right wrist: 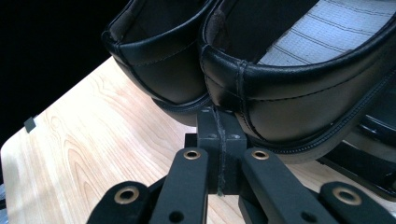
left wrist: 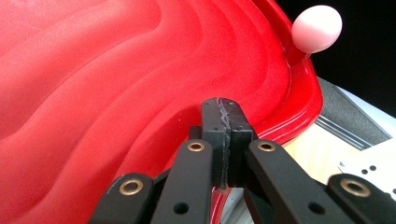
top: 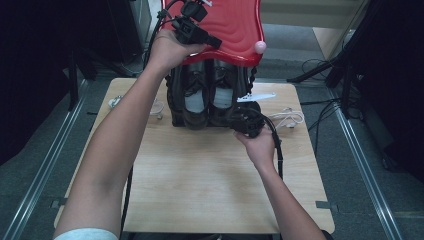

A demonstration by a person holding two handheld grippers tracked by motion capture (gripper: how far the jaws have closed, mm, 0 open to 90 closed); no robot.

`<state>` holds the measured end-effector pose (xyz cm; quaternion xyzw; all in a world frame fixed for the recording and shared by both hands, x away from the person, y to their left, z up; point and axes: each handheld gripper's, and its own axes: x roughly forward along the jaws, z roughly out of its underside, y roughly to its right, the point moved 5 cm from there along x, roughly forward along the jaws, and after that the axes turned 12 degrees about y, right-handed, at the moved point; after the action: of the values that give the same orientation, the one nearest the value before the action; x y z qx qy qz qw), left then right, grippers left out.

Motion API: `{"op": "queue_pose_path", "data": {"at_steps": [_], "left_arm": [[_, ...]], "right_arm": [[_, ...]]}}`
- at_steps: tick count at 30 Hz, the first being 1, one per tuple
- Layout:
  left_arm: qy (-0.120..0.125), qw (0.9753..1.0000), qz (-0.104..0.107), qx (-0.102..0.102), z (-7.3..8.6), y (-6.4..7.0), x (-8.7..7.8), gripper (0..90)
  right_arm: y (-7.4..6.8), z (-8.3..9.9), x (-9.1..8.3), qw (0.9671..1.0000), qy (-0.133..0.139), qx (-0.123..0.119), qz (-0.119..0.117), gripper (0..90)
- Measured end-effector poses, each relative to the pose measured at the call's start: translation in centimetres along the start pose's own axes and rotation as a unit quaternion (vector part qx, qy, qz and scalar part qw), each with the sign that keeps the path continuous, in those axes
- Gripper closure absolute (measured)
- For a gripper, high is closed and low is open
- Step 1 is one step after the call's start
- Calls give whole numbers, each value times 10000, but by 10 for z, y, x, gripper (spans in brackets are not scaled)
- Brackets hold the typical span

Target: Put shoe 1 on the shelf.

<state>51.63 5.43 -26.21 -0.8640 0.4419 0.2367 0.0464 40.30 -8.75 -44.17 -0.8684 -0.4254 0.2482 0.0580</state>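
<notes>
The left gripper (top: pixel 200 35) is raised over a red wavy-surfaced lid (top: pixel 235 25). In the left gripper view its jaws are pressed together with nothing between them, their tips just above the lid's (left wrist: pixel 116 93) ridged surface, near its rim. Up and to the right of the tips, a pale pink ball (left wrist: pixel 317 29) sits at the lid's edge. The right gripper (top: pixel 248 122) is low at the wooden table (top: pixel 200 185), just beside a pair of black leather shoes (top: pixel 207 100) standing under the lid. In the right gripper view its jaws are likewise closed and empty, their tips right at the heel of the nearer shoe (right wrist: pixel 299 93), with the second shoe (right wrist: pixel 154 60) to the left.
</notes>
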Motion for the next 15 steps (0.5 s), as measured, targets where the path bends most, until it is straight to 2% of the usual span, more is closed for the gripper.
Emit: {"op": "queue_pose_path", "data": {"at_steps": [4, 8, 15], "left_arm": [[7, 10000, 0, 58, 0, 1, 1, 899], [41, 10000, 81, 28, 1, 0, 1, 899], [60, 10000, 58, -14, 1, -3, -1, 900]], "right_arm": [[5, -6, -1, 9999, 23, 52, 126, 900], [8, -10, 1, 9999, 33, 84, 140, 900], [14, -14, 2, 9996, 119, 198, 175, 900]]}}
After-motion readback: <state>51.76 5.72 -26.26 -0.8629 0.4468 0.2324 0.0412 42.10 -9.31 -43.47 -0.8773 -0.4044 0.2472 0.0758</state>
